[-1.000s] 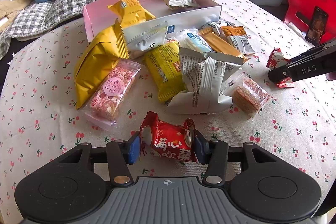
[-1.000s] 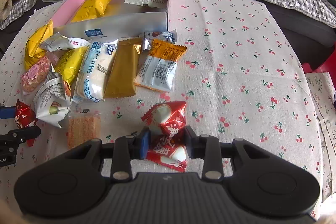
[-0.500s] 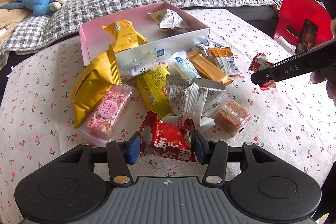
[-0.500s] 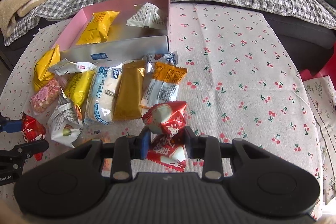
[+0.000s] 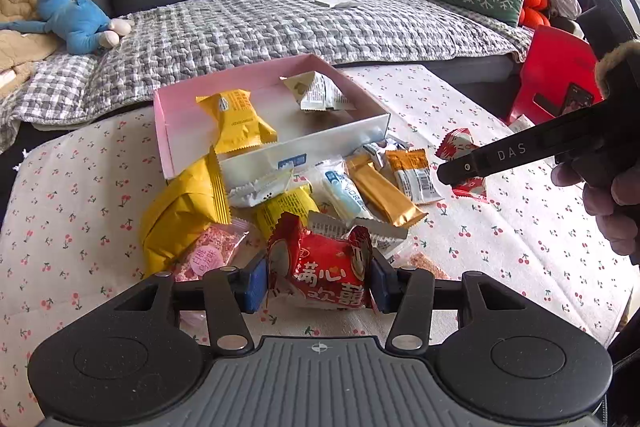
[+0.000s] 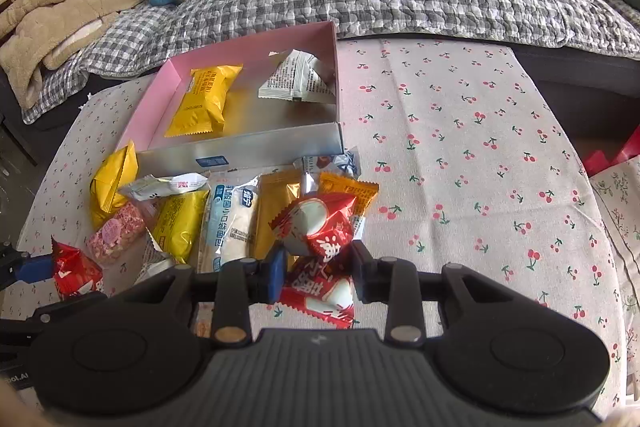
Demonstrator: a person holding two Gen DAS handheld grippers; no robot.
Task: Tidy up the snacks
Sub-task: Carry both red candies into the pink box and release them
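**Both grippers loaded, box ahead**

Fingers on the left gripper (image 5: 318, 285) are clamped from either side on a red snack packet (image 5: 326, 277), its blue pads pressing the crimped ends so the printed face is toward the camera. Across the table, the right gripper (image 6: 318, 273) is likewise closed on a second red packet (image 6: 320, 251), which is pinched near its middle, one puffed end sticking up above the fingers and the other hanging below.

Both packets appear lifted clear of the cherry-print tablecloth (image 6: 460, 147) — though from these low views I cannot be sure how far above it they hang.

The pink box (image 6: 256, 43) sits open beyond the loose pile, against the sofa side of the table. It holds only a yellow packet (image 6: 204, 101) and a white crumpled packet (image 6: 298, 81), so most of its floor is free. That seems the likely destination: gripping each packet across its width leaves it free to drop straight in once the fingers part.

Between grippers and box lies the unsorted heap — a large yellow bag (image 5: 180, 211), a pink nougat bar (image 5: 208, 257), a gold bar (image 5: 382, 193) and an orange-and-white packet (image 5: 414, 173) among others. Much of the sorting looks still to do.
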